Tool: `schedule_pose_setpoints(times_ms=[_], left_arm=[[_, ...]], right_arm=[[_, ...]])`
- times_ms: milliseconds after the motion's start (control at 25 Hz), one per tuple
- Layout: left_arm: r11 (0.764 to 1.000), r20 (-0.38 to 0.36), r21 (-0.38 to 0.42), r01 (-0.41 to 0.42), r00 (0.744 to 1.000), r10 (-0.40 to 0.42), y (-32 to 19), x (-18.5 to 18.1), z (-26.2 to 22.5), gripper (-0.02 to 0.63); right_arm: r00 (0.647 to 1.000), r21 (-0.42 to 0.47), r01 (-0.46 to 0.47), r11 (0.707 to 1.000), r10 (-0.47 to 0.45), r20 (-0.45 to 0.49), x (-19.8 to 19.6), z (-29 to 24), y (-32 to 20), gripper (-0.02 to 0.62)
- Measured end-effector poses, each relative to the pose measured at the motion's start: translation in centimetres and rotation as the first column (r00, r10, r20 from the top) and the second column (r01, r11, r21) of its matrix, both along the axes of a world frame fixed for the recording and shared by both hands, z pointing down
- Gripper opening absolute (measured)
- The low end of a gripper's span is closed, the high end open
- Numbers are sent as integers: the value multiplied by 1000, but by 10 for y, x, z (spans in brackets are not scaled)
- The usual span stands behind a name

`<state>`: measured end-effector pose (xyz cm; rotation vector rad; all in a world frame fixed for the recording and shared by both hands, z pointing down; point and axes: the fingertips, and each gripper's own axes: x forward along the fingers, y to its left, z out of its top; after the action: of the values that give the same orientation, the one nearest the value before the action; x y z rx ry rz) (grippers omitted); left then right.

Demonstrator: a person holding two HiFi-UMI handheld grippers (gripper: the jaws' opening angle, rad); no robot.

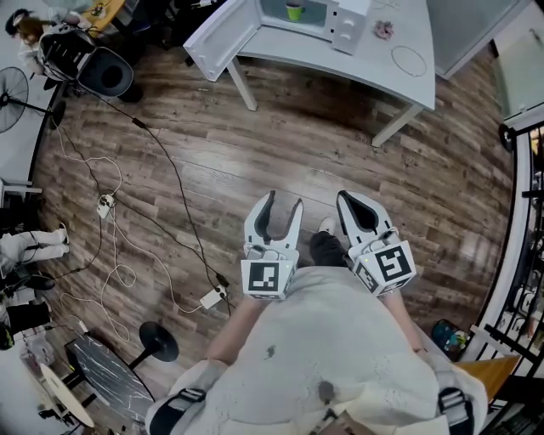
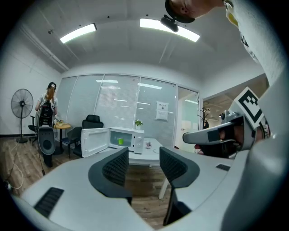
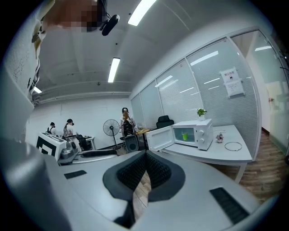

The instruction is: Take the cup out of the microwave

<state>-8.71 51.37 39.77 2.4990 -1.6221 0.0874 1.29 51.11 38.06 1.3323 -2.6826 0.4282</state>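
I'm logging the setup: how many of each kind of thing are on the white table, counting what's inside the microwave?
Microwave: 1
Green cup, inside it: 1
Potted plant, on top of it: 1
Small pink object: 1
Ring: 1
Total: 5

Green cup [image 1: 294, 11], upright inside open white microwave [image 1: 347, 25]

A white table [image 1: 365, 72] stands on wood floor [image 1: 297, 153]; cables [image 1: 105, 205] lie across it.

Both point toward the microwave [image 1: 299, 19] from well back, the left hand-held gripper [image 1: 284, 202] with jaws apart and empty, the right hand-held gripper [image 1: 345, 200] with jaws together.
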Motion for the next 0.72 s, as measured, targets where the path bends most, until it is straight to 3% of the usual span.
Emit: schedule_pose_setpoints(times_ms=[720], left_arm=[[994,63,36,106,992,-108,-56,96,-10,213]], right_arm=[[997,67,77,995,-78,14,103,-8,-58,8]])
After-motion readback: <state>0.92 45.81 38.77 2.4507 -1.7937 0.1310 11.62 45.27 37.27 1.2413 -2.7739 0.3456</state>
